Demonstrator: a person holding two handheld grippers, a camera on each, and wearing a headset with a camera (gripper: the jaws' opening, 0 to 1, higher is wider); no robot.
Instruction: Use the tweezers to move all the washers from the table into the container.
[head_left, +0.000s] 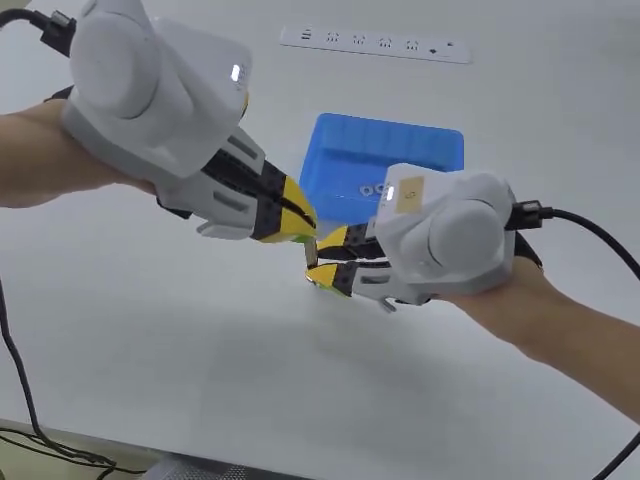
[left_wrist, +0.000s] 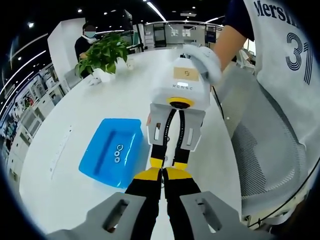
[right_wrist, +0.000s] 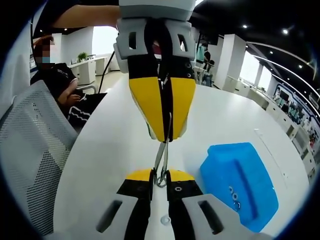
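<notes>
The right gripper (right_wrist: 160, 176) is nearest, its jaws pressed together on the tips of the tweezers (right_wrist: 163, 150), where a washer (right_wrist: 161, 181) sits. A second washer (right_wrist: 165, 219) lies on the table (right_wrist: 115, 150) beneath. The left gripper (right_wrist: 165, 136) faces it, jaws clamped on the tweezers' other end. Just beyond, the blue container (right_wrist: 250, 170) holds three washers (right_wrist: 233, 194).

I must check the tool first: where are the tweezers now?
In the right gripper view, the tweezers stick out of the shut left hand-held gripper, their tips between the jaws of the right hand-held gripper, left of the blue container.
</notes>
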